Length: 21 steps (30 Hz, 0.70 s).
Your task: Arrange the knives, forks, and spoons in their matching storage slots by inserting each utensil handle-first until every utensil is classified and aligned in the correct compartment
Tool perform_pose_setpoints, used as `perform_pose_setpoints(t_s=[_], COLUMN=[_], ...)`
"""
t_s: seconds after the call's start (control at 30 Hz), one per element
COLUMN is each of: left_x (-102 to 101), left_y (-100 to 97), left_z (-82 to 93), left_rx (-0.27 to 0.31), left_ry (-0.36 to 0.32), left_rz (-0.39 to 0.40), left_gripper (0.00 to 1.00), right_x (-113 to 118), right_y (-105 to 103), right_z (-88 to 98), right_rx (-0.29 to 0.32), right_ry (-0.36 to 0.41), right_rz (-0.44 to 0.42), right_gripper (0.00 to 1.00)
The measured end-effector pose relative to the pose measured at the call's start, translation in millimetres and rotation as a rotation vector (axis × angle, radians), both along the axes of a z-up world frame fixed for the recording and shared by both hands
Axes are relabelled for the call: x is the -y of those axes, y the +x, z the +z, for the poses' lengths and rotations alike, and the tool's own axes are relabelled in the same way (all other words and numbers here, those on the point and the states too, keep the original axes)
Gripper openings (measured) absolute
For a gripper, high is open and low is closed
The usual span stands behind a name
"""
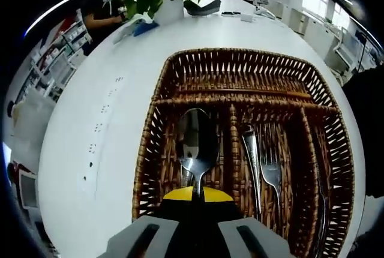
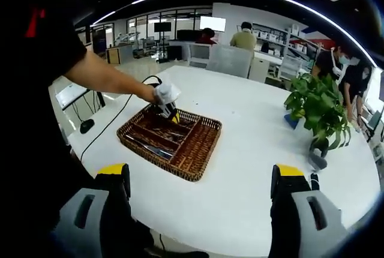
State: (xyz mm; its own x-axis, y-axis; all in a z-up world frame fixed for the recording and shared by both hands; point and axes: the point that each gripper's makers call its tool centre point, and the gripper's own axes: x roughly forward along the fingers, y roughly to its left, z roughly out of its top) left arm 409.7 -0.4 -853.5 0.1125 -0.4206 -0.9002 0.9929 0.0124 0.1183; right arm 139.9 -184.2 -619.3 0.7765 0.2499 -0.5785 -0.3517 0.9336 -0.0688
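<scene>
The left gripper [image 1: 195, 201] holds a spoon [image 1: 196, 144] by its handle over the wicker tray [image 1: 150, 144], while the right gripper [image 2: 201, 189] stands wide open above the white table [image 2: 252, 150].

— Any words or numbers I can read from here?

— None. The white table [image 1: 120, 126] carries small dark marks in pairs, perhaps printed, but too tiny for me to make out.

— And farther off?

— A lit screen [image 2: 213, 23] hangs on the far wall; whatever is on it stays a blur.
</scene>
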Motion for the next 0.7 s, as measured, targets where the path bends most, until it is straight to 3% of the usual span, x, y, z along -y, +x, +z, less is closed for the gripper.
perform_pose_setpoints(t_s=[0.07, 0.3, 0.4, 0.5, 0.63, 0.7], left_x=[-0.1, 1.9, 3.2, 1.9, -7.2, -13.3], left_y=[-0.3, 4.4, 13.4, 13.3, 12.5, 14.0], left_z=[-0.5, -1.5, 9.1, 25.9, 45.1, 55.7], left_rx=[0.0, 0.079, 0.107, 0.095, 0.108, 0.103], left_ry=[0.005, -0.014, -0.066, -0.128, -0.169, -0.207], left_rz=[-0.016, -0.086, -0.072, -0.056, -0.044, 0.007], left_gripper=[0.01, 0.08, 0.21, 0.31, 0.39, 0.43], right_x=[-0.3, -3.1, -4.8, -6.8, -14.2, -17.8], right_y=[0.4, 4.1, 4.7, 7.3, 14.3, 18.7], right_z=[-0.2, 1.1, 1.7, 2.3, 3.7, 5.4], right_rx=[0.0, 0.005, 0.007, 0.012, 0.022, 0.03], right_ry=[-0.003, -0.008, -0.009, -0.006, -0.005, -0.001], right_rz=[0.003, 0.016, 0.025, 0.033, 0.055, 0.064], right_gripper=[0.99, 0.99, 0.99, 0.99, 0.99, 0.99])
